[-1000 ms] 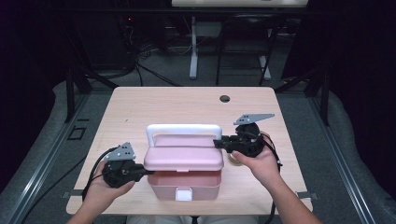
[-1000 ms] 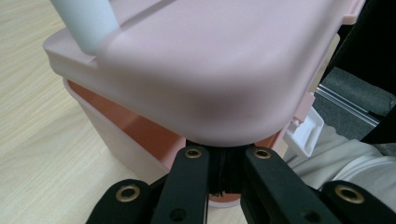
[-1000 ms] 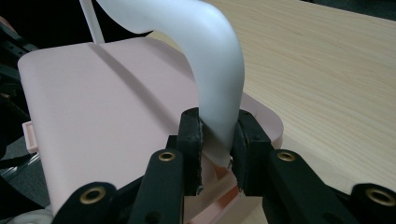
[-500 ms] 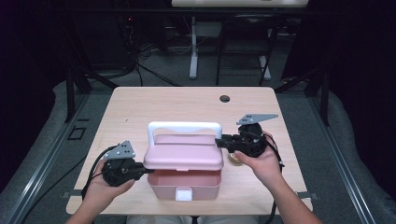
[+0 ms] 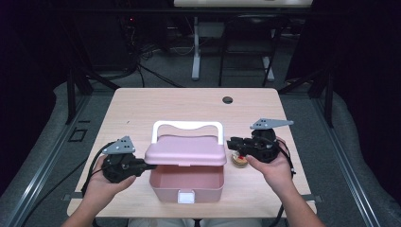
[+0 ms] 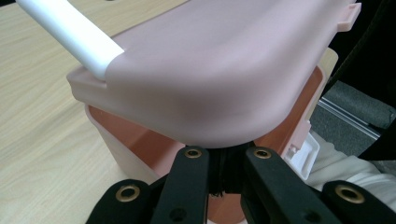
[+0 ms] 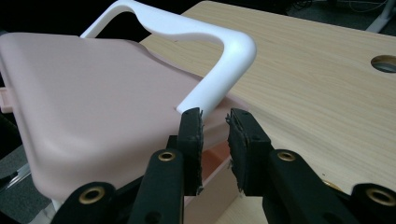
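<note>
Pink plastic box [image 5: 187, 182] sits on the near half of the wooden desk [image 5: 142, 113], and everything else is placed from it. Its pink lid [image 5: 185, 150] is raised at the front, so the open inside of the box shows below it in the high view, with a white latch [image 5: 185, 196] on the box's near wall. A white handle [image 5: 187, 127] arches over the far side of the lid. The left tongs [image 5: 150, 166] meet the lid at its left edge; in the left gripper view [image 6: 227, 161] the 2 black jaws stand close together with only a narrow gap, their tips hidden under the lid's rounded rim, so I cannot tell whether they pinch it. The right tongs [image 5: 230, 143] sit just beside the lid's right edge; in the right gripper view [image 7: 215, 123] the jaws are slightly parted with bare space between them, holding nothing, their tips right by the handle's corner where it joins the lid. A small round object [image 5: 240, 161] lies on the desk just right of the box, below the right tongs, too small to identify. A round hole [image 5: 227, 100] in the desk lies beyond the box toward the far edge.
</note>
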`<state>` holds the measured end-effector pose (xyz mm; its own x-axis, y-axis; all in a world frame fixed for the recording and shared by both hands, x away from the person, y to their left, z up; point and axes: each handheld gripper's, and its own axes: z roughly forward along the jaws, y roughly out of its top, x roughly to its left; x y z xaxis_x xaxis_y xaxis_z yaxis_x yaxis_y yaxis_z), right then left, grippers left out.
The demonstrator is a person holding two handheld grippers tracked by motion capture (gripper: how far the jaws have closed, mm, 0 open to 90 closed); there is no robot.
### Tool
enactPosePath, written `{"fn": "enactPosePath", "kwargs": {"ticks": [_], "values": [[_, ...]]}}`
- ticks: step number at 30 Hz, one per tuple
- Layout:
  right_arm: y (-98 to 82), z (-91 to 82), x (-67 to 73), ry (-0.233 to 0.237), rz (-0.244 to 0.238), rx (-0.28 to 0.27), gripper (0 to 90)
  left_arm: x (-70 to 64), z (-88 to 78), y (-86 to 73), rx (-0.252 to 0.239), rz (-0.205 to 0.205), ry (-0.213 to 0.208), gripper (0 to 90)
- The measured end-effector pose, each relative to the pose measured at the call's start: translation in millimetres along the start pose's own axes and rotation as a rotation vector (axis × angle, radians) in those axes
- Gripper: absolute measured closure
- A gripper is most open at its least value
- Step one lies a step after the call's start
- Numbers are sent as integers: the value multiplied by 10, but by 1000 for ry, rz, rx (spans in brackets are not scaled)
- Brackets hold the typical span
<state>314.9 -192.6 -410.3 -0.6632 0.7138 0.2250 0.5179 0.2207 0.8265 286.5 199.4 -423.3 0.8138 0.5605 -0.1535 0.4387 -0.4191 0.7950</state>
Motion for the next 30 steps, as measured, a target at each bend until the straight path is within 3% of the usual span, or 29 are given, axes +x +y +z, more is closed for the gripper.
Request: {"fn": "enactPosePath", "kwargs": {"ticks": [20, 30], "values": [[-322, 44, -73, -7, 18, 15, 791, 86, -45, 238, -7, -9, 19, 899], [-450, 108, -6, -33, 3, 36, 784, 135, -55, 322, -7, -12, 21, 898]]}}
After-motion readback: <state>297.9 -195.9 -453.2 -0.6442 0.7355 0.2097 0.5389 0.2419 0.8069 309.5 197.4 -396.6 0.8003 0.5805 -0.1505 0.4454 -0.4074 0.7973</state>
